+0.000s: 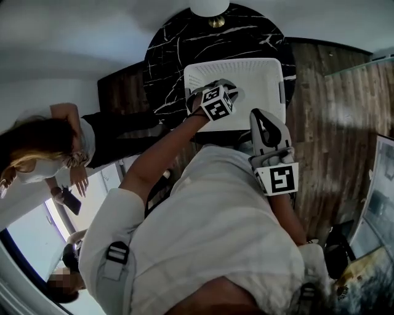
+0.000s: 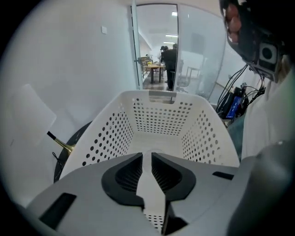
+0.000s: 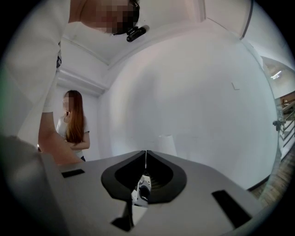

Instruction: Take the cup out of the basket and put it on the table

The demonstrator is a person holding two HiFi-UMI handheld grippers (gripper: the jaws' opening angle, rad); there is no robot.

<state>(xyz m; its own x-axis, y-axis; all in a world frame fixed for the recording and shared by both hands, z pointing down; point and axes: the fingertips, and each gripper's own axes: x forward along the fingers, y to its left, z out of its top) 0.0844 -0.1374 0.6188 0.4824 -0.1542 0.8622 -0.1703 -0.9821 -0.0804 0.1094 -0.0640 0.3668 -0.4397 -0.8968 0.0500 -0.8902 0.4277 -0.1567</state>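
A white perforated basket [image 1: 246, 74] stands on the round black marble table [image 1: 166, 55]. My left gripper [image 1: 221, 92] reaches down into it from the near left corner. In the left gripper view the basket [image 2: 159, 115] fills the middle. The jaws of the left gripper [image 2: 147, 154] stand a narrow slit apart, closed on a pale strip that looks like the white cup's wall [image 2: 147, 170]. A faint rim arc shows just past the tips. My right gripper [image 1: 266, 126] hangs beside the basket's near right corner, off the table. The right gripper [image 3: 146, 153] is shut on nothing and faces a white wall.
A lamp with a brass stem [image 1: 212, 12] stands at the table's far edge, and the lamp stem [image 2: 62, 143] also shows left of the basket. A person [image 1: 43, 154] stands to the left. Wooden floor [image 1: 332, 123] lies to the right. Cables [image 2: 235, 101] hang by a glass partition.
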